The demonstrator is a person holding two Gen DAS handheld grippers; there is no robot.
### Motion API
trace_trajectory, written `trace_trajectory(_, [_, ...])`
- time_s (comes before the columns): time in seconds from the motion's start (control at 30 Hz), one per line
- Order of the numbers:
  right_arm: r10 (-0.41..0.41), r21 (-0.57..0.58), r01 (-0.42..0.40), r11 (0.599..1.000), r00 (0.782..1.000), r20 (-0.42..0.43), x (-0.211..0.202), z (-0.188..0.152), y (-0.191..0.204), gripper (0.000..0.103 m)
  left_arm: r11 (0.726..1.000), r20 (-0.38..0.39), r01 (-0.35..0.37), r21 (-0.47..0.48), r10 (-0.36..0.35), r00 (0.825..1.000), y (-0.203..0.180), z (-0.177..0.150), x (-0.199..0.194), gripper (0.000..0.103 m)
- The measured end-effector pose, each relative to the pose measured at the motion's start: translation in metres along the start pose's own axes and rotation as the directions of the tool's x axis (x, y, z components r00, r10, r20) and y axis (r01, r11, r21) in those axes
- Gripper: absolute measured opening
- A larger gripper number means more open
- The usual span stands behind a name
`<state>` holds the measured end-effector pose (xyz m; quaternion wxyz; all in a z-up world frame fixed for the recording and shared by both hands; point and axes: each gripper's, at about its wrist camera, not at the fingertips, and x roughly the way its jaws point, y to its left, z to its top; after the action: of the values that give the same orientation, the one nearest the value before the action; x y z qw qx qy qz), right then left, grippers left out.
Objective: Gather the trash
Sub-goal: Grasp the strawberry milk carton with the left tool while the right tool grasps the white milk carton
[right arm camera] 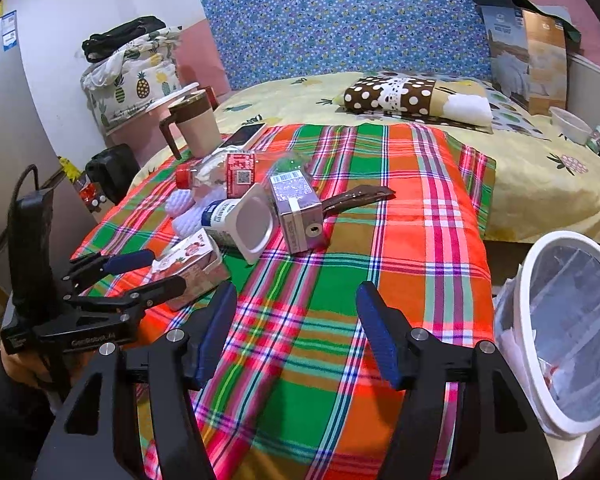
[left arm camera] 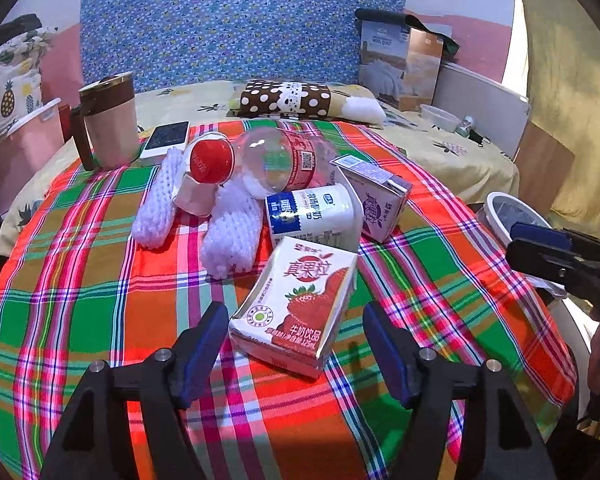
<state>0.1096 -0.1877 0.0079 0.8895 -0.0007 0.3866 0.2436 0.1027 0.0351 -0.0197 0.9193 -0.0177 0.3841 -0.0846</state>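
Trash sits in a heap on a plaid cloth [left arm camera: 80,300] spread over the bed. Left gripper [left arm camera: 296,340] spread wide, its blue pads either side of a strawberry milk carton [left arm camera: 300,304]; the carton lies flat on the cloth between them, and the pads seem clear of it, though the near end is partly hidden in the left wrist view. Behind the carton: a blue-and-white yogurt cup [left arm camera: 312,216] on its side, a purple drink carton [left arm camera: 376,196] just beside it, a clear plastic bottle [left arm camera: 276,160] with a red cap, two pieces of white foam netting [left arm camera: 232,232]. A brown-lidded mug [left arm camera: 108,120] and a phone [left arm camera: 166,140] stand at the far left edge of the cloth.

Right gripper [right arm camera: 296,328] also spread wide, nothing between its pads, over bare cloth. White-rimmed trash bin [right arm camera: 540,320] with a clear liner just off the right edge of the bed, near the right gripper
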Motion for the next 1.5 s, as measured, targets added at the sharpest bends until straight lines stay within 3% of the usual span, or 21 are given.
trace_trajectory(0.2, [0.0,-0.026,0.0,1.0,1.0,-0.002,0.008,0.009,0.0,0.064,0.998,-0.019,-0.031,-0.054,0.03,0.999,0.014,0.002,0.011,0.069])
trace_trajectory(0.5, [-0.011,-0.083,0.008,0.997,0.999,-0.034,0.039,0.027,0.001,0.064,0.994,-0.042,0.052,-0.095,-0.056,0.998,0.015,-0.001,0.02,0.069])
trace_trajectory(0.57, [-0.014,-0.094,0.011,0.995,0.999,-0.042,0.047,0.032,0.002,0.064,0.991,-0.041,0.066,-0.116,-0.071,0.997,0.016,-0.003,0.02,0.064])
trace_trajectory(0.87, [-0.012,-0.097,0.004,0.995,0.997,-0.078,0.074,0.044,0.002,0.063,0.979,-0.027,0.089,-0.184,-0.096,0.995,0.023,-0.009,0.018,0.062])
trace_trajectory(0.93, [-0.007,-0.101,-0.001,0.995,0.997,-0.076,0.072,0.042,0.004,0.045,0.98,-0.024,0.083,-0.183,-0.088,0.996,0.021,-0.009,0.017,0.062])
trace_trajectory(0.97, [-0.009,-0.103,0.001,0.995,0.997,-0.078,0.072,0.041,0.005,0.041,0.98,-0.023,0.078,-0.183,-0.084,0.996,0.02,-0.01,0.017,0.062])
trace_trajectory(1.5, [-0.013,-0.019,0.013,1.0,1.0,-0.017,0.016,0.013,-0.006,0.041,0.984,0.011,0.06,-0.168,-0.059,0.998,-0.008,-0.016,-0.009,0.06])
